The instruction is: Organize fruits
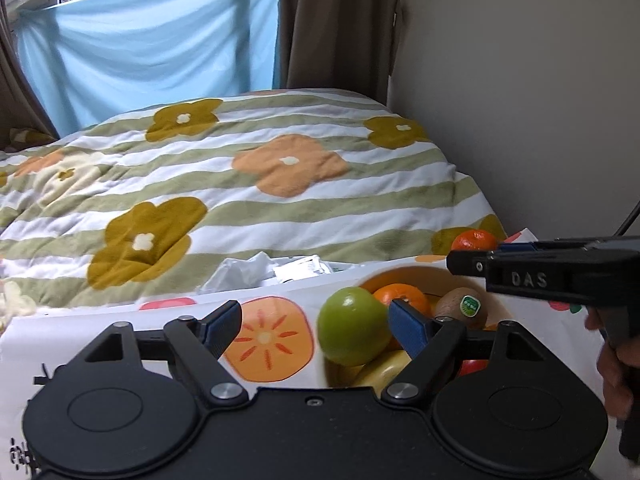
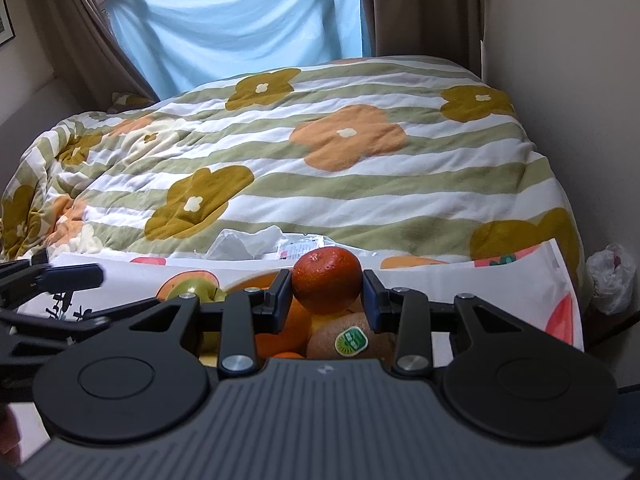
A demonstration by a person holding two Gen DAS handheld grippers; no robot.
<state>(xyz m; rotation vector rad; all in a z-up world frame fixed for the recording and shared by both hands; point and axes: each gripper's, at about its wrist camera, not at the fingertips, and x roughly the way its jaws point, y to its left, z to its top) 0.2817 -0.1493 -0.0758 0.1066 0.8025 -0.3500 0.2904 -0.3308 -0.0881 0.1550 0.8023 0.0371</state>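
bowl (image 1: 404, 276): orange-walled, near right on a fruit-print cloth (image 1: 280, 304), just in front of the bed.
bowl contents: green apple (image 1: 354, 326) at left rim, orange (image 1: 402, 296) behind it, kiwi (image 1: 460, 306) w/ green sticker to the right, yellow fruit (image 1: 384, 368) + a bit of red fruit (image 1: 472, 366) nearer; more orange pieces under the kiwi in the right wrist view.
tangerine (image 2: 327, 280): above the bowl's far right side, clear of the pile.
right gripper (image 2: 326, 294): jaws narrow, pads pressed on both sides of the tangerine.
left gripper (image 1: 316, 326): jaws wide, nothing gripped; right pad just beside the green apple, left pad over the cloth.
beyond the cloth: crumpled white paper (image 1: 244, 272) + packets at its far edge.
bed: striped flower quilt (image 1: 240, 184); blue sheet (image 1: 148, 52) across the window behind, brown curtain (image 1: 336, 24) to the right.
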